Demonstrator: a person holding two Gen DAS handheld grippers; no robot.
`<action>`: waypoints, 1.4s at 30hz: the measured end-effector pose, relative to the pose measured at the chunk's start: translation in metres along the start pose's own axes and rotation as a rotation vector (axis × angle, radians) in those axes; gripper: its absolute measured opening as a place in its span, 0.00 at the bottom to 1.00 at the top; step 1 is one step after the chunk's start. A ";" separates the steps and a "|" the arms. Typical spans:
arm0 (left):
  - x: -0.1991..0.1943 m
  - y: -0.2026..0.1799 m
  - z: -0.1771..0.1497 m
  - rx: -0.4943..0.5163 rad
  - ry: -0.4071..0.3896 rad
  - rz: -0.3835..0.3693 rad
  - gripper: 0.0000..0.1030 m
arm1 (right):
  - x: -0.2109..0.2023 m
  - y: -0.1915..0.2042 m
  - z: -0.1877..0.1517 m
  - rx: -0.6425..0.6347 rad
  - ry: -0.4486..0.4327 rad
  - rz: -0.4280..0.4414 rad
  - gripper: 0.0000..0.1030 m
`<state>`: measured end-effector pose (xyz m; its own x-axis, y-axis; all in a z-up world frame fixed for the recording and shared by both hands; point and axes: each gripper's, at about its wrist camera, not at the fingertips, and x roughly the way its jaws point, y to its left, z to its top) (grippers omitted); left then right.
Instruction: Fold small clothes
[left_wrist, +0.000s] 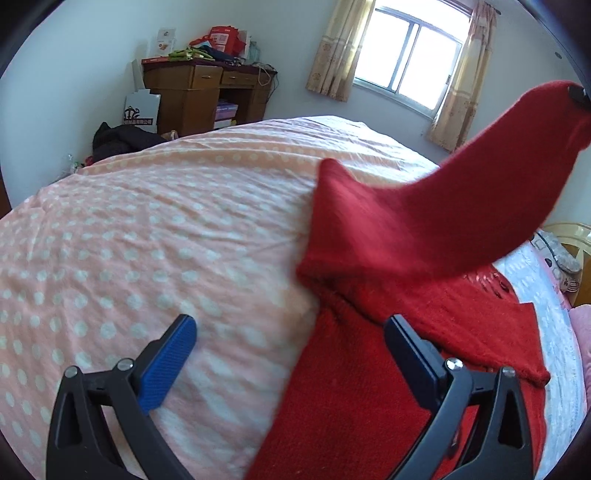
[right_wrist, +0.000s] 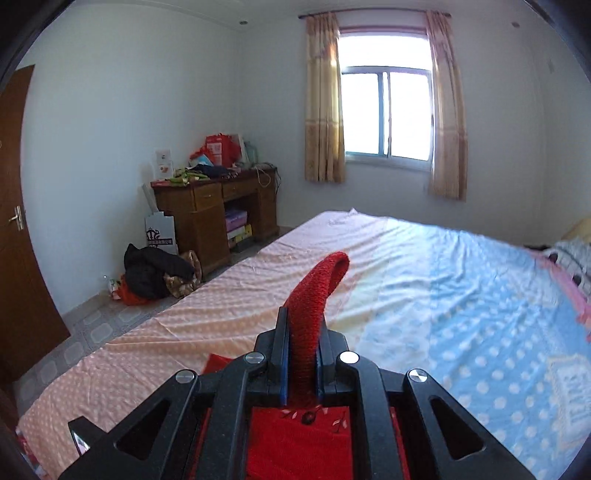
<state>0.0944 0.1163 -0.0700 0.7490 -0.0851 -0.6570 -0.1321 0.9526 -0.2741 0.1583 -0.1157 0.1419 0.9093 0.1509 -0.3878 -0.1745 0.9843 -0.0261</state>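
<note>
A small red knitted sweater (left_wrist: 369, 387) lies on the polka-dot bedsheet (left_wrist: 147, 240). My left gripper (left_wrist: 291, 332) is open and empty, low over the sheet at the sweater's left edge, its right finger (left_wrist: 410, 354) over the red knit. One sleeve (left_wrist: 461, 206) is lifted up and to the right, blurred. My right gripper (right_wrist: 301, 332) is shut on the end of this sleeve (right_wrist: 314, 295), held above the bed, with the sweater body (right_wrist: 299, 443) showing below its jaws.
A wooden desk (right_wrist: 218, 210) piled with items stands against the far wall, with a dark heap of clothes (right_wrist: 155, 273) on the floor beside it. A curtained window (right_wrist: 386, 110) is behind the bed. A door (right_wrist: 14, 221) is at the left. Pillows (right_wrist: 569, 254) lie far right.
</note>
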 end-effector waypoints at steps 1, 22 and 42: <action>0.002 -0.001 0.004 -0.010 0.003 -0.004 1.00 | -0.004 0.001 0.001 -0.007 -0.010 -0.005 0.09; 0.035 -0.011 0.010 -0.016 0.056 0.221 1.00 | -0.001 -0.164 -0.151 0.221 0.219 -0.078 0.10; -0.018 -0.032 0.013 0.074 -0.069 0.167 0.99 | -0.026 -0.225 -0.211 0.394 0.287 -0.139 0.44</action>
<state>0.0935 0.0916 -0.0398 0.7640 0.0937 -0.6383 -0.2120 0.9709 -0.1111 0.0937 -0.3601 -0.0366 0.7635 0.0394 -0.6446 0.1465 0.9615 0.2324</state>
